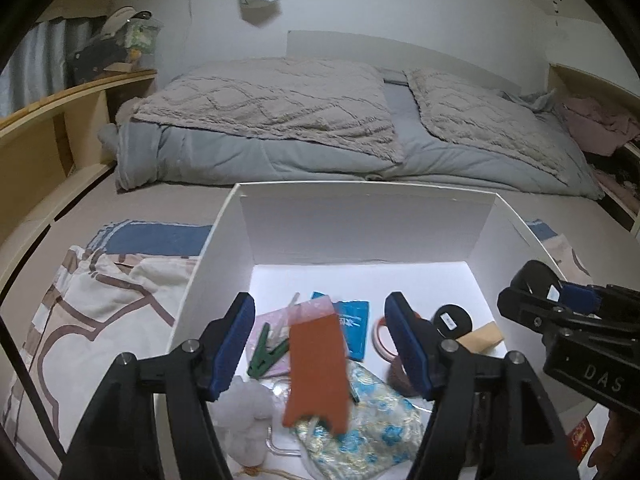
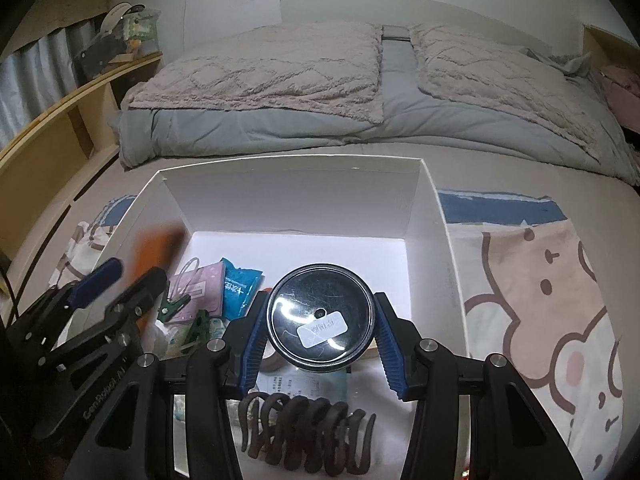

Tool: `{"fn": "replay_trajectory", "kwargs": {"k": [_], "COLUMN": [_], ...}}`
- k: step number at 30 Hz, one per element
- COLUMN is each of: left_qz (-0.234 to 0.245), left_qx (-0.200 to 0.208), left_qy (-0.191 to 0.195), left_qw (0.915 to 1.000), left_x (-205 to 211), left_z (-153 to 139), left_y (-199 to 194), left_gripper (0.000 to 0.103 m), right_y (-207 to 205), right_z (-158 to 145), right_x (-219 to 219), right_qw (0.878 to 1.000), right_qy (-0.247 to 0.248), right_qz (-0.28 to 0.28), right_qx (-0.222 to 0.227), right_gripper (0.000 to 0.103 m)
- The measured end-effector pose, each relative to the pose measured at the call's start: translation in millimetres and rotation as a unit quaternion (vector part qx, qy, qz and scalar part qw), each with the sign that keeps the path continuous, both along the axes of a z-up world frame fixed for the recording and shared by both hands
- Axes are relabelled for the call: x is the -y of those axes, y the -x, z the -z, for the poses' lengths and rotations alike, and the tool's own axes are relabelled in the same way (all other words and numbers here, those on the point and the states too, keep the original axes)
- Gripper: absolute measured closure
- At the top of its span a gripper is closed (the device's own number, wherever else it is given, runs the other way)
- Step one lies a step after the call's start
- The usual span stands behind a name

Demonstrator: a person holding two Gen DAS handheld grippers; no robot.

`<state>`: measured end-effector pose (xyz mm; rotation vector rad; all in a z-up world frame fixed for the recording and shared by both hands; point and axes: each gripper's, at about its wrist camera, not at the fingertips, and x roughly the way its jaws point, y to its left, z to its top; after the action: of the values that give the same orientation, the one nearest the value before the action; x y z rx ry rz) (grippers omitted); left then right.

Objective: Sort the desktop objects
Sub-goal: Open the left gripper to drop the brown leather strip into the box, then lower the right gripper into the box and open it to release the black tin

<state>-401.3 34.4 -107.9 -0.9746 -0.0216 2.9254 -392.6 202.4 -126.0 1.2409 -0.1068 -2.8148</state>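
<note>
A white open box (image 1: 360,216) stands on the bed, with small items on its floor. My left gripper (image 1: 320,304) hangs over it with its jaws apart. A blurred orange-red card (image 1: 318,372) hangs loose between the fingers, and neither pad touches it. The same card is an orange smear (image 2: 156,248) beside the left gripper (image 2: 108,280) in the right wrist view. My right gripper (image 2: 320,300) is shut on a round black tin (image 2: 320,316) with a white label, held above the box's right half. From the left wrist view that gripper (image 1: 560,300) comes in from the right.
In the box lie a green clip (image 1: 266,354), a blue packet (image 1: 354,328), a floral pouch (image 1: 372,432), a tape roll (image 1: 382,338), a black disc (image 1: 452,320) and a brown hair claw (image 2: 304,428). Patterned cloth (image 2: 540,280) surrounds the box. A grey duvet (image 1: 280,152) lies behind.
</note>
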Motion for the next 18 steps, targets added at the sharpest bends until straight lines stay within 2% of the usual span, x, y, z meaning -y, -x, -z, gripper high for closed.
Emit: {"fn": "replay_trajectory", "kwargs": {"k": [6,13,18], "left_qz": [-0.002,-0.022,-0.042], "left_qx": [-0.007,-0.065,-0.078], "left_qy": [0.007,0.029,0.03], "left_qw": [1.0,0.9973,0.9957], "left_x": [8.3,26.1,46.4], "left_z": [-1.7,-20.2,-27.2], "left_y": [-3.1,-16.2,-21.0], "left_gripper": [0.036,0.033,0.032], "right_y": [2.8,5.9,8.5], "right_z": [3.1,8.8,14.7], "right_x": [8.3,20.6,36.8], "right_qw": [1.0,1.0,0.999], "right_qy": [0.004,0.015,0.016], "right_qz": [-0.004,-0.007,-0.017], "right_qx": [0.005,0.022,0.037], "right_gripper": [0.052,0.052,0.052]}}
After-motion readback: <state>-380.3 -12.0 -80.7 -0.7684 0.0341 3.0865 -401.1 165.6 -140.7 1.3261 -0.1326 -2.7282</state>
